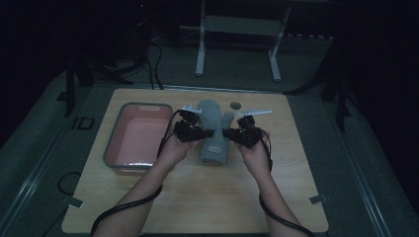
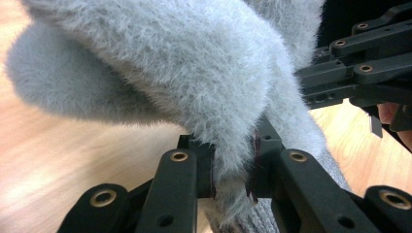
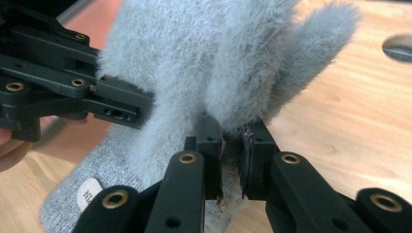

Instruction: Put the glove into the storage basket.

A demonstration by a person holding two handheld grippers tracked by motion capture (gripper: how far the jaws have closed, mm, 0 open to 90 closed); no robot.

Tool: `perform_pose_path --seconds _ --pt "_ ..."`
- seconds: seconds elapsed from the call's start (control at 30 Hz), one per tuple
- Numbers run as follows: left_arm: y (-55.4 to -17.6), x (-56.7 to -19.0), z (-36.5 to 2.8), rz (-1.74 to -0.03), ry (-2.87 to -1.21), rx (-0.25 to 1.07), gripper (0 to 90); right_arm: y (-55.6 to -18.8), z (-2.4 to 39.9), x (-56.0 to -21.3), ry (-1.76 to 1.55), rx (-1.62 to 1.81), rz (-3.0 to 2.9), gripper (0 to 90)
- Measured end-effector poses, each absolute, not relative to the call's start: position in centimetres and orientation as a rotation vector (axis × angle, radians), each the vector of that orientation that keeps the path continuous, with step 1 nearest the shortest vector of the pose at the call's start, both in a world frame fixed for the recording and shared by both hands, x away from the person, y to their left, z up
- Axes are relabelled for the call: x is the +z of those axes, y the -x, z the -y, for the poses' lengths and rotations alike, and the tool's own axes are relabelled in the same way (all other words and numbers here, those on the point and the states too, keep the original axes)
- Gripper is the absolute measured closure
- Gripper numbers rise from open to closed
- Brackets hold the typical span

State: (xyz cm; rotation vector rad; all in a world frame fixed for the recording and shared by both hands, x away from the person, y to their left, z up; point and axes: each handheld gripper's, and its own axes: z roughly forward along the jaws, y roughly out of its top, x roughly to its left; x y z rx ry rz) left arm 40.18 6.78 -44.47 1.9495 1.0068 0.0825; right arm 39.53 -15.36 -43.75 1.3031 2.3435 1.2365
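Grey mitten [image 1: 213, 129] was pinched from both sides over the surface [image 1: 207, 202].
Left tool [image 1: 193, 129] gripped its left edge, right tool [image 1: 236, 132] clamped fabric by the thumb; pink tub [image 1: 114, 143] sat just left, white label [image 3: 89, 192] near the cuff.

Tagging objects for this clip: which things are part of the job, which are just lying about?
In the job:
- grey fuzzy mitten, pinched on both sides
- left gripper, fingers shut on the mitten
- right gripper, fingers shut on the mitten

Lying about:
- pink tub, left of the mitten, untouched
- round hole in the wooden table
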Motion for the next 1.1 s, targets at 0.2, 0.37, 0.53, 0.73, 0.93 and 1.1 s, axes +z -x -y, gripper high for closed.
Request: perform_pose_path --seconds 0.2,0.37,0.53,0.73,0.93,1.1 --pt "-40.1 -41.6 -8.8 -1.000 -1.954 0.118 77.8 -39.6 13.5 -41.1 -1.265 1.276 -2.328 81.5" --pt "-40.2 -40.0 -11.0 -1.005 -1.974 0.159 77.8 -39.9 11.3 -39.6 -1.231 1.290 -2.337 81.5" --pt "-40.2 -39.5 -13.8 -1.041 -1.969 0.170 77.8 -40.5 8.4 -39.0 -1.205 1.294 -2.370 81.6" --pt "-39.8 -39.2 -17.4 -1.098 -1.975 0.203 77.8 -41.0 4.6 -38.9 -1.183 1.306 -2.410 81.6" --pt "-39.1 -39.1 -21.2 -1.150 -1.976 0.239 77.8 -41.1 0.3 -39.2 -1.144 1.313 -2.450 81.6" --pt "-38.7 -40.0 -24.1 -1.205 -1.948 0.248 77.8 -41.3 -3.2 -39.8 -1.112 1.296 -2.491 81.7"
